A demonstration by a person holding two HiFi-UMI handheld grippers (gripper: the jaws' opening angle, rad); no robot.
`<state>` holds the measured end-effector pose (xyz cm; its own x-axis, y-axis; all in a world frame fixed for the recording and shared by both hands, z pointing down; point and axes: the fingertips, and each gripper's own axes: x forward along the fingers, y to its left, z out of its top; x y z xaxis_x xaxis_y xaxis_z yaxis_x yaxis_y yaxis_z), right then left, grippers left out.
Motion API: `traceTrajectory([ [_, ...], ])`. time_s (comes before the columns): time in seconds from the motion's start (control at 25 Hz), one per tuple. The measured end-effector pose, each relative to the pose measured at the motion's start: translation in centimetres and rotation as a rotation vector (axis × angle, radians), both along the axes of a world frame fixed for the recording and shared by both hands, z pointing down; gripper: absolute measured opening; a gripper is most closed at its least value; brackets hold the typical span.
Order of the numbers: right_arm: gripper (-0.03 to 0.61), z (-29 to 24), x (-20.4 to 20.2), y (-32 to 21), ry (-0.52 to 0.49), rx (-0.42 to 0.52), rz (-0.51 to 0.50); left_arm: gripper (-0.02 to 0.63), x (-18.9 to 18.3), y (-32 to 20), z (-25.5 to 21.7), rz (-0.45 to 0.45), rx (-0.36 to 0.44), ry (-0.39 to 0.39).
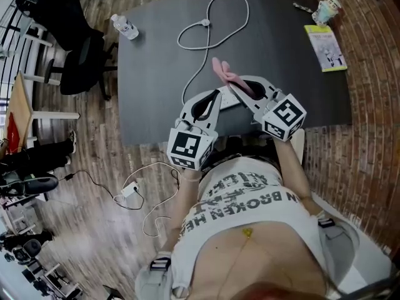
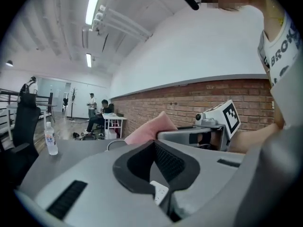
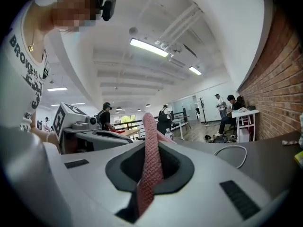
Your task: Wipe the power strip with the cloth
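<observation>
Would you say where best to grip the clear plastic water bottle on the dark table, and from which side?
Probably round the middle of the clear plastic water bottle, level from the near side: it stands upright, alone near the dark table's far left corner.

My white shirt reads "BROKEN HE" in dark capitals, the rest of its lettering unclear. The booklet on the tabletop has print too small to read; the cubes on my left tool and right tool bear only black-and-white square markers.
</observation>
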<state>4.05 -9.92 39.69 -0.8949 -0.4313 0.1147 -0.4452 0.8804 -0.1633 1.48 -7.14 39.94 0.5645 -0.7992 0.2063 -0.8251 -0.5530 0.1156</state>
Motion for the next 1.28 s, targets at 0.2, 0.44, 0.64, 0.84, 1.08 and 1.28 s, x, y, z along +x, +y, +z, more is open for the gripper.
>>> traceTrajectory([
  [0.2, 0.017, -2.1, -0.1, 0.4, -0.001, 0.056, -0.034, 0.008, 0.6, 0.3, -2.7, -0.014, 0.065, 0.019],
  [0.44, 0.017, -2.8, 0.1, 1.1, 0.012, 0.076, -0.050, 0.008, 1.4, 1.0, -4.4, -0.020, 0.102, 0.025],
  [0.64, 0.016, -3.2, 0.8, 1.2, 0.007, 0.080, -0.048, 0.008, 1.8, 1.3, -4.8, -0.025, 0.114, 0.025],
  [0.84, 0.017, -3.6, 1.5, 1.3, 0.003, 0.087, -0.043, 0.008, 2.5, 1.4, -4.8, -0.019, 0.112, 0.022],
  [1.08, 0.017, -3.9, 1.9, 1.7, -0.004, 0.093, -0.049, 0.008, 3.2, 1.6, -4.9, -0.013, 0.121, 0.009],
  [1.28, 0.016, -3.9, 2.1, 1.8, 0.003, 0.098, -0.053, 0.008, 3.3, 1.7, -5.0, -0.022, 0.114, 0.008],
])
